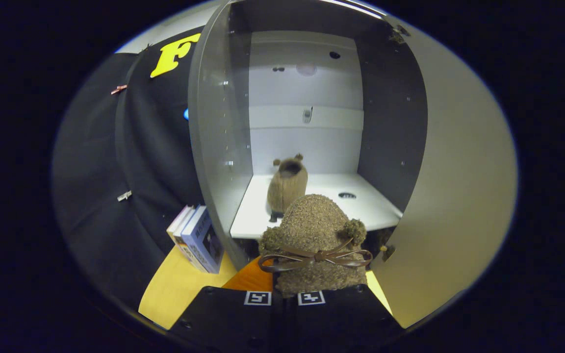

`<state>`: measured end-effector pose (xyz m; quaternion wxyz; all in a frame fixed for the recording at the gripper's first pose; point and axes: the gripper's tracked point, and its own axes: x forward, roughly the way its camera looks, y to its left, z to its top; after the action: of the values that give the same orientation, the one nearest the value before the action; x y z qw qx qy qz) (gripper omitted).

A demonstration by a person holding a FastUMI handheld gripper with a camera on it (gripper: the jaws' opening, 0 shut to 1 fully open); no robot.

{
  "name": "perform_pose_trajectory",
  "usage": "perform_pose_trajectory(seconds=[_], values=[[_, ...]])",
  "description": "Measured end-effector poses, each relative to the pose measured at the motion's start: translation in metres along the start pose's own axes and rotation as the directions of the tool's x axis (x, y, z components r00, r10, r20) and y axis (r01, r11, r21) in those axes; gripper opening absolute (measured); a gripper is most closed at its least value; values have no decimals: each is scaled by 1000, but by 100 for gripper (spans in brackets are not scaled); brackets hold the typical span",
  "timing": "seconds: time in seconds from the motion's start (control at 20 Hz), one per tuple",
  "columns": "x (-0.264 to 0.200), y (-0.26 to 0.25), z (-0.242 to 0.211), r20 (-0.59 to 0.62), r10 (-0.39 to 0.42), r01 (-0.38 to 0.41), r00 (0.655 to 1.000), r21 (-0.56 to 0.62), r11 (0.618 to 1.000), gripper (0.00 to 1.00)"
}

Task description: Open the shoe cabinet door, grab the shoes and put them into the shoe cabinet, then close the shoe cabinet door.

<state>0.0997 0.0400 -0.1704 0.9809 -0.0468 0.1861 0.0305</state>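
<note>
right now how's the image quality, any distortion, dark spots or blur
Gripper view: strong fisheye bend, so the cabinet's walls and open door bow outward; the white shelf and back panel are brightly lit, the upper side walls fall into shadow; the shoe held in the gripper is sharp, the far shoe on the shelf slightly softer; the booth wall beside the books is dim.
</note>
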Motion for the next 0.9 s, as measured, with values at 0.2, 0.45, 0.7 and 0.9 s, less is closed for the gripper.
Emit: perform_pose_trajectory(seconds=[0.2,0.45,0.7,0.9], values=[[10,-5,38,26,-21,21,999,-33,999,5],[41,-24,66,11,-4,3,1000,8,1000,5],[93,-62,88,-3,7,-7,1000,-7,1000,5],[158,-87,92,-64,3,-4,998,-24,1000,5]])
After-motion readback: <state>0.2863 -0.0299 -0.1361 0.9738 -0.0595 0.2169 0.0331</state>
